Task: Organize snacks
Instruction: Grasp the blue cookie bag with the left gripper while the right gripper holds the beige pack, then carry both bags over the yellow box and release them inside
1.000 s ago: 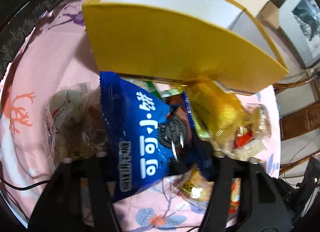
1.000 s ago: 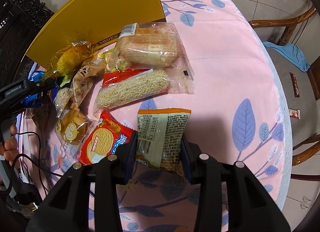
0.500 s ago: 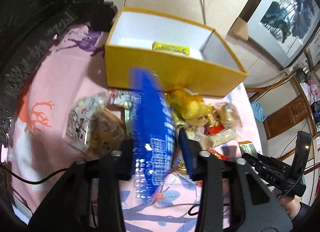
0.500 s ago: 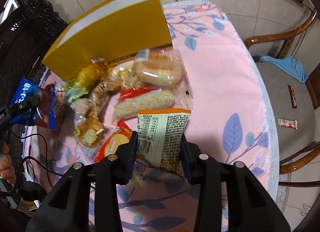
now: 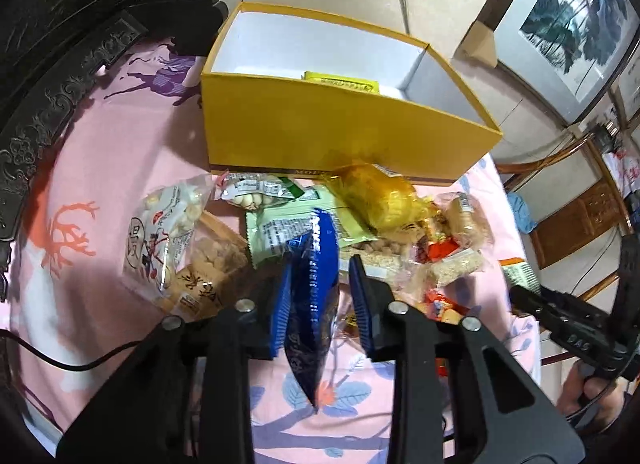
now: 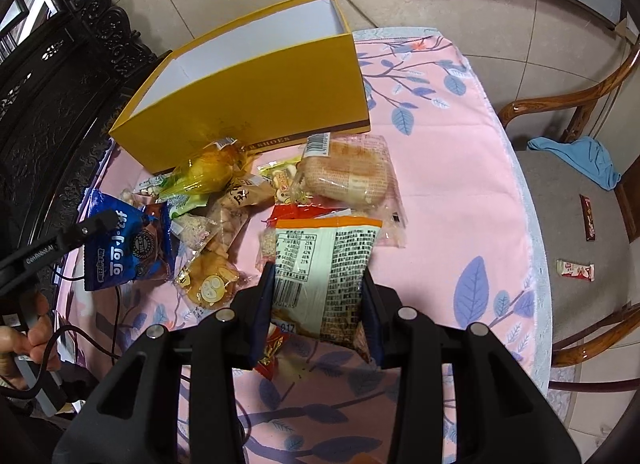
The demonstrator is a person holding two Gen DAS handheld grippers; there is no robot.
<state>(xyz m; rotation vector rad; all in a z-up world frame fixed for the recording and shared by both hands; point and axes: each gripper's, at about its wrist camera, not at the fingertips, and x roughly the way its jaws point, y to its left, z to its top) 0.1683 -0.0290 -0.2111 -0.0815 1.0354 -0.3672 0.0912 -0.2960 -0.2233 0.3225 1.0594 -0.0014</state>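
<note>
Left claw (image 5: 316,284) clamped on blue cookie bag (image 5: 314,304), held edge-on above the surface (image 5: 120,152), short of the yellow box (image 5: 332,136). Right claw (image 6: 318,288) grips orange-topped packet (image 6: 324,264), lifted over the snack pile (image 6: 240,200).

Ahead of the left tool (image 5: 318,284) a heap of snack packets (image 5: 304,224) lies on the counter (image 5: 120,152), the open box (image 5: 336,120) standing behind them

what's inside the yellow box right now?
In the left wrist view, the yellow box holds one yellow packet lying against the far white wall. The near wall hides most of the floor, so anything lower down can't be seen.
</note>
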